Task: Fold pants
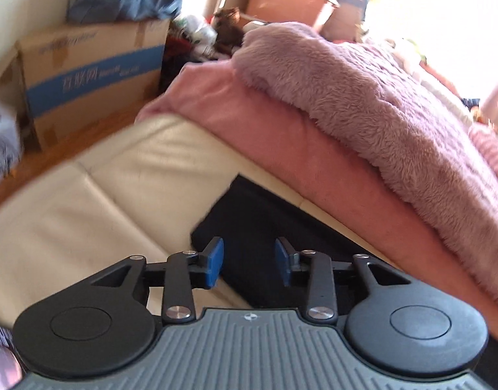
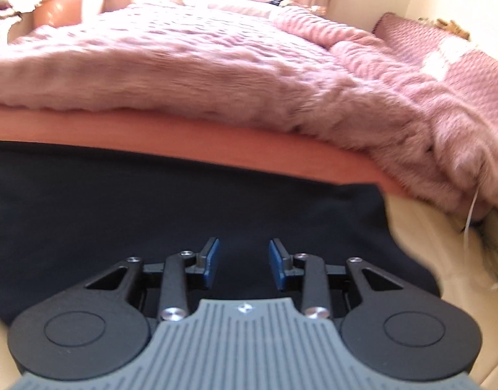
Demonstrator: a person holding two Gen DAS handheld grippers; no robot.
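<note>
With both grippers [image 1: 249,261] [image 2: 244,261] poised part-open and empty above the dark pants [image 2: 184,201] lying flat on the cream bench [image 1: 86,201] along its blanket-side edge, the next fold likely demands pinching matching corners and lifting evenly.

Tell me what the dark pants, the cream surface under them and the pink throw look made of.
Pants: smooth matte dark knit or woven cloth, probably; lies flat. Cream surface: leather or faux leather, going by sheen and stitched seams. Pink throw: plush fleece or faux fur, shaggy pile.
</note>
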